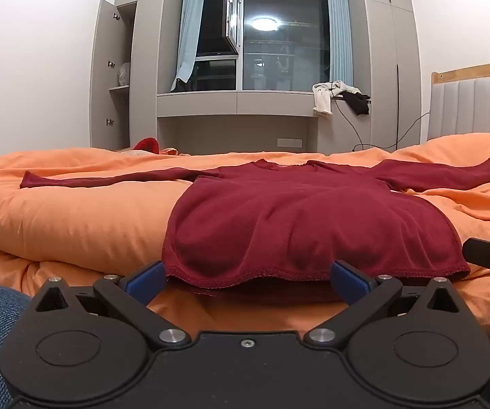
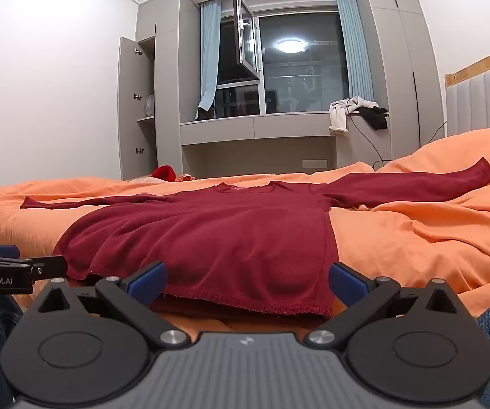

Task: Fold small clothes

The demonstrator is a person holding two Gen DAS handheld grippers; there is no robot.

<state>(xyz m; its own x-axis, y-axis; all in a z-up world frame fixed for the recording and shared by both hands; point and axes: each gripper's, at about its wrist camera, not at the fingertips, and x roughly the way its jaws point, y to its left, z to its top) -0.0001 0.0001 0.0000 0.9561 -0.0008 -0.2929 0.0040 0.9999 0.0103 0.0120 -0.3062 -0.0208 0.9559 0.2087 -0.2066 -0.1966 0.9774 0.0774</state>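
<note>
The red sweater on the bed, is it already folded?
No, the red sweater lies flat on the orange duvet with both sleeves spread out.

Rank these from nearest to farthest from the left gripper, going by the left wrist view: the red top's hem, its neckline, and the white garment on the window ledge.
From the left gripper, jaws wide open:
1. Red top's hem, right between the fingertips at the bed's near edge.
2. Neckline, mid-bed, straight ahead.
3. White garment, on the window ledge across the room, to the right.
</note>
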